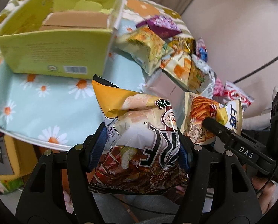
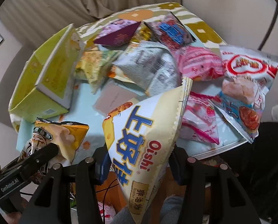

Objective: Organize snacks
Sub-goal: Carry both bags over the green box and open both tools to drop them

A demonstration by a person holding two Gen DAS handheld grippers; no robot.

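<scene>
My left gripper (image 1: 139, 149) is shut on a yellow and brown snack bag (image 1: 139, 130) and holds it above the near edge of the round table (image 1: 45, 100). My right gripper (image 2: 139, 168) is shut on a cream Oishi snack bag (image 2: 142, 130), also held up near the table's front edge. Each held bag shows in the other view: the Oishi bag (image 1: 213, 115) and the yellow bag (image 2: 64, 136). An open lime-green box (image 1: 60, 29) stands at the back left and also shows in the right wrist view (image 2: 45, 85). It looks empty inside.
A pile of several snack bags (image 2: 157, 61) covers the right and far part of the table, with a pink bag (image 2: 198, 63) and a white and red bag (image 2: 247, 82). A pale flat card (image 2: 114, 97) lies mid-table. A curtain (image 2: 64, 3) hangs behind.
</scene>
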